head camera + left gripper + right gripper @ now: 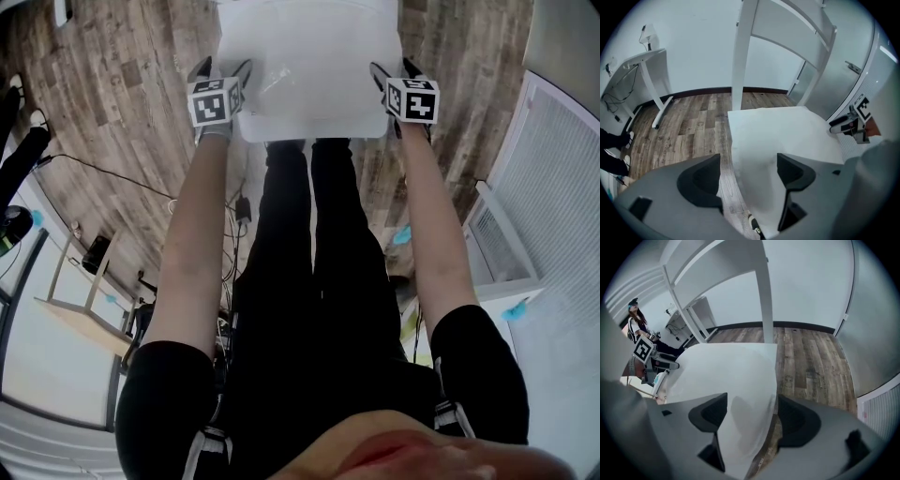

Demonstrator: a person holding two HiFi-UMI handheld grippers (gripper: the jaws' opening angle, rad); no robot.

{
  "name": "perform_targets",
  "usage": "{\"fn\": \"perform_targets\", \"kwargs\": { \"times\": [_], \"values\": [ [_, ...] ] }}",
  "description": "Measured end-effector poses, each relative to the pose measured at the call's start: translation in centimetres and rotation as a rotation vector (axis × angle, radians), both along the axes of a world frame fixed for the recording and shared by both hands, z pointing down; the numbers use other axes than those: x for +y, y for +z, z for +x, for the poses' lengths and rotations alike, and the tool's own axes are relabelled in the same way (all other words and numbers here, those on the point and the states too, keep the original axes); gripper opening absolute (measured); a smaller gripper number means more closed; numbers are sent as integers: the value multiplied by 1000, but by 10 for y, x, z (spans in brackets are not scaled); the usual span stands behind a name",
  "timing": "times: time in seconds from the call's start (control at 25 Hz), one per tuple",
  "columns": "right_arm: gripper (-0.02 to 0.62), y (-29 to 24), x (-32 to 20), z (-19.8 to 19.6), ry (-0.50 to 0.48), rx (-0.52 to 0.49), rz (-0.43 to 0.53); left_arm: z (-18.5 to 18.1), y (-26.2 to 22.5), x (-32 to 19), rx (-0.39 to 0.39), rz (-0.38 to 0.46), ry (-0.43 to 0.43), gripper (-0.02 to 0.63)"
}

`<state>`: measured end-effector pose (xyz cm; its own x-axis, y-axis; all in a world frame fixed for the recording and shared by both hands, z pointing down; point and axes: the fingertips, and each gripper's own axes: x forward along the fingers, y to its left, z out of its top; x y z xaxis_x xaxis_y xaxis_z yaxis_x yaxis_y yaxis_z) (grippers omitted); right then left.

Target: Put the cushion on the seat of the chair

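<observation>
White square cushion (pixel 309 66), smooth, flat on white chair (pixel 740 56).

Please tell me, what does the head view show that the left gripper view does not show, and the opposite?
Only the head view: the person's legs and both arms, seen from above.

Only the left gripper view: the chair's white backrest, a white desk by the wall, and the jaws of the left gripper standing apart, with the edge of the white cushion between them.

Both: the cushion, the wooden floor and the right gripper at the cushion's other side.
</observation>
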<state>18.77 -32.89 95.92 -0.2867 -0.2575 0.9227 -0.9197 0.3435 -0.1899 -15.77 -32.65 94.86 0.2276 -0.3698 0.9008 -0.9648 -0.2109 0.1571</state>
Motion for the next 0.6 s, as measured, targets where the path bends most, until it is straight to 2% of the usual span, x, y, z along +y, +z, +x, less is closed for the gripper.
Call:
{"fn": "perform_targets", "kwargs": {
  "times": [0.12,0.32,0.4,0.6],
  "values": [
    [322,-19,-3,-2,33,-24,43,-4,-16,-3,-18,38,6,365],
    [321,-64,-4,-18,65,-117,122,3,-53,2,59,90,-95,364],
    [321,-83,-2,-29,55,-142,152,13,-71,6,76,119,-67,364],
    [319,-134,12,-59,32,-203,205,50,-125,20,115,215,72,361]
  ]
}}
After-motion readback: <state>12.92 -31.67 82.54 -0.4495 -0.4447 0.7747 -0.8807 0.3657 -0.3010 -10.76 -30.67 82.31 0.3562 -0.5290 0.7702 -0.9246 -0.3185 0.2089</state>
